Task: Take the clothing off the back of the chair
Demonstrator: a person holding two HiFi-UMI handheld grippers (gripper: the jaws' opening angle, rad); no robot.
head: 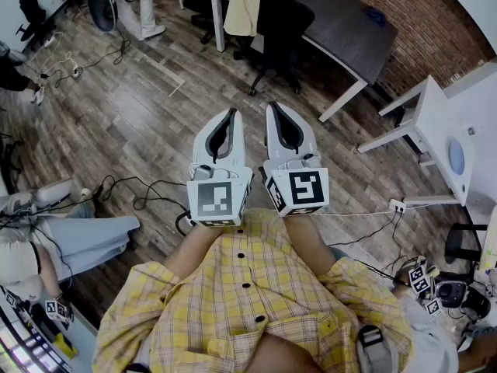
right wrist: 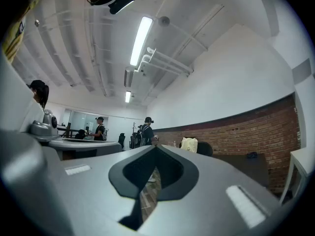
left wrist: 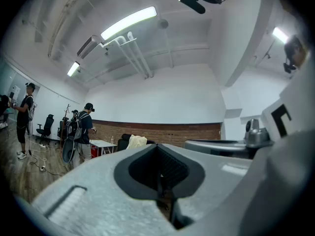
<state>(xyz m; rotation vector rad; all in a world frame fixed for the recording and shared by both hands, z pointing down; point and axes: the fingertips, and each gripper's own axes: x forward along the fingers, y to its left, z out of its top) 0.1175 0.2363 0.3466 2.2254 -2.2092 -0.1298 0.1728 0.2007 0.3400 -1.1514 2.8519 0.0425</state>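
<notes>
A pale yellow garment [head: 248, 2] hangs over the back of a black office chair [head: 278, 33] at the far side of the wooden floor. In the head view I hold both grippers side by side, level, well short of the chair. The left gripper [head: 231, 113] is shut with nothing between its jaws. The right gripper [head: 273, 107] also has its tips together and holds nothing. In the left gripper view the garment [left wrist: 137, 141] shows small, just beyond the left gripper [left wrist: 157, 146]. The right gripper view has the garment [right wrist: 189, 144] to the right of the right gripper [right wrist: 156, 147].
A dark desk [head: 342, 29] stands behind the chair along a brick wall [head: 404, 6]. A white table [head: 435, 123] is at the right. Cables [head: 124, 189] lie on the floor at the left. A person [head: 140, 6] stands at the back left, another [head: 70, 239] sits nearby.
</notes>
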